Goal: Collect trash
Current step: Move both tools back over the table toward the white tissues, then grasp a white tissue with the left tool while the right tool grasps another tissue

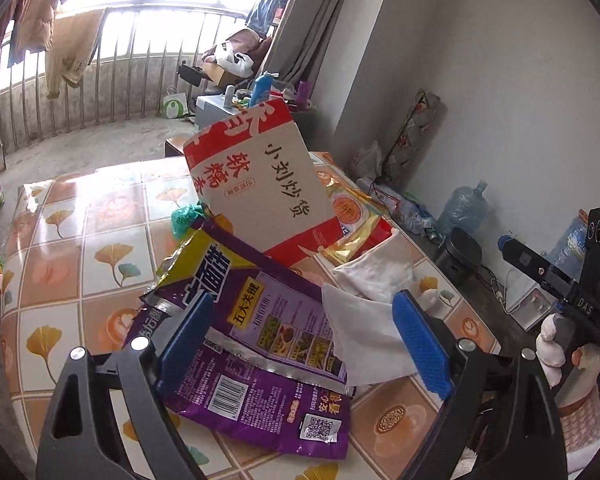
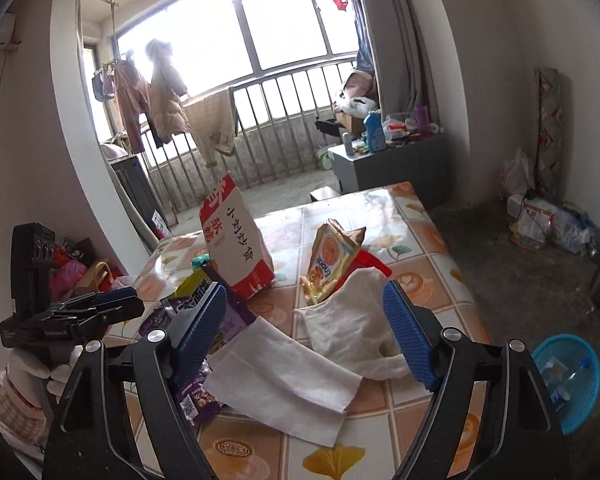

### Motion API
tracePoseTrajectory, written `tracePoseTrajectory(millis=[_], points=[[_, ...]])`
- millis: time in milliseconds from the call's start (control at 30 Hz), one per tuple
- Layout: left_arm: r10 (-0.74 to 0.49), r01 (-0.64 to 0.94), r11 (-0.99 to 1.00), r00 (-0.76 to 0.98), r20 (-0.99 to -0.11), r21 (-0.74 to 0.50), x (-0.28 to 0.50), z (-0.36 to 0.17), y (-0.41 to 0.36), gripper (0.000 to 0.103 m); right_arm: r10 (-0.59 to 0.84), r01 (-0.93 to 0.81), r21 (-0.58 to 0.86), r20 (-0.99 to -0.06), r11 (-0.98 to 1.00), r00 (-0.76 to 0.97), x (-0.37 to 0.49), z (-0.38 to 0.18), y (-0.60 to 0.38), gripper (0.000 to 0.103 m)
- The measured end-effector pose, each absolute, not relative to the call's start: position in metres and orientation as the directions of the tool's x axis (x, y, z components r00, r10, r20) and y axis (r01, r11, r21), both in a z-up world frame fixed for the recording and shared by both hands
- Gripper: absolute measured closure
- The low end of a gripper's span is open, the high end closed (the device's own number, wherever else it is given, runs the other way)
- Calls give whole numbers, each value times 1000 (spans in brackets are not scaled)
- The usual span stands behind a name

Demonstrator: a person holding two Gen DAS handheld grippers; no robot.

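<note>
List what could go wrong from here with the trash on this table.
The white tissue overlaps the purple packet, so a pinch by the open right gripper might drag both. The upright paper bag could topple if bumped. The blue basket sits off the table, so a loose tissue may drop short.
</note>
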State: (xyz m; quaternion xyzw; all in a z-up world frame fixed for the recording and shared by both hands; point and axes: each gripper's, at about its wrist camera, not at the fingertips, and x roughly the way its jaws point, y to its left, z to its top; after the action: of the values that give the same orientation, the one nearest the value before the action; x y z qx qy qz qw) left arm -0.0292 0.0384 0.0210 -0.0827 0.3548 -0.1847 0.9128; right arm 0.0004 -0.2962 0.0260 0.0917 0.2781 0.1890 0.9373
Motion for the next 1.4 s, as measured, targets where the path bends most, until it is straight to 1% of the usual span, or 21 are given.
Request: tracePoseTrajectory(millis=[67, 133, 200, 233, 300, 367, 467, 500, 600, 700, 733, 767, 900, 1000, 1133, 1200, 1233, 1267, 1300, 1333, 1400], points=[[-433, 295, 901, 647, -628, -318, -22, 12, 30, 20, 409, -285, 302, -529, 910, 743, 1, 17, -297, 36], [-477, 304, 879, 600, -643, -368, -11, 2, 24, 25, 401, -263, 312, -569, 913, 718, 0, 9, -297, 41], [-508, 302, 861, 550, -663, -409, 0, -10, 18, 34, 391, -244, 312, -609, 918, 690, 3, -1, -296, 48], [-527, 306, 850, 530, -665, -430, 4, -16, 16, 35, 388, -238, 312, -627, 920, 676, 4, -5, -295, 52], [-547, 302, 837, 493, -677, -457, 15, -25, 11, 40, 386, -228, 316, -655, 921, 649, 7, -15, -294, 56], [-570, 295, 821, 450, -688, -488, 26, -36, 6, 44, 392, -222, 327, -684, 919, 615, 13, -27, -291, 64], [-592, 268, 805, 389, -706, -529, 39, -52, 0, 52, 377, -206, 318, -720, 925, 582, 19, -39, -287, 73], [-592, 256, 806, 375, -714, -534, 43, -56, -1, 56, 369, -200, 313, -722, 929, 585, 20, -39, -287, 73], [-593, 247, 805, 346, -727, -539, 49, -65, -5, 64, 353, -184, 307, -705, 934, 615, 23, -33, -293, 73], [-586, 258, 810, 333, -739, -527, 50, -69, -10, 71, 308, -162, 268, -702, 950, 642, 28, -28, -299, 73], [-581, 261, 813, 331, -743, -520, 50, -69, -11, 72, 295, -157, 256, -703, 954, 647, 31, -29, -300, 72], [-574, 265, 819, 331, -749, -510, 51, -70, -14, 75, 285, -152, 247, -705, 957, 649, 33, -29, -301, 69], [-556, 287, 830, 344, -757, -479, 49, -66, -18, 86, 274, -152, 233, -707, 961, 652, 48, -32, -299, 68], [-556, 296, 829, 351, -753, -474, 49, -62, -18, 92, 263, -165, 206, -713, 965, 649, 59, -36, -291, 68], [-564, 295, 824, 344, -751, -484, 50, -60, -14, 92, 241, -147, 191, -747, 970, 619, 74, -50, -284, 68], [-561, 297, 826, 347, -751, -480, 49, -58, -14, 93, 240, -136, 199, -753, 971, 612, 76, -54, -284, 70], [-562, 298, 826, 349, -750, -479, 50, -57, -13, 93, 240, -136, 198, -753, 971, 613, 76, -55, -284, 73], [-563, 300, 824, 350, -749, -480, 52, -55, -12, 93, 238, -138, 195, -752, 971, 615, 75, -55, -285, 79], [-565, 302, 823, 352, -747, -480, 53, -53, -9, 94, 238, -142, 191, -751, 971, 616, 74, -54, -285, 83], [-566, 303, 822, 353, -745, -482, 53, -52, -8, 94, 238, -145, 189, -751, 971, 615, 74, -53, -285, 90], [-573, 300, 818, 351, -740, -491, 55, -49, -5, 94, 238, -151, 183, -748, 971, 619, 72, -52, -285, 94]])
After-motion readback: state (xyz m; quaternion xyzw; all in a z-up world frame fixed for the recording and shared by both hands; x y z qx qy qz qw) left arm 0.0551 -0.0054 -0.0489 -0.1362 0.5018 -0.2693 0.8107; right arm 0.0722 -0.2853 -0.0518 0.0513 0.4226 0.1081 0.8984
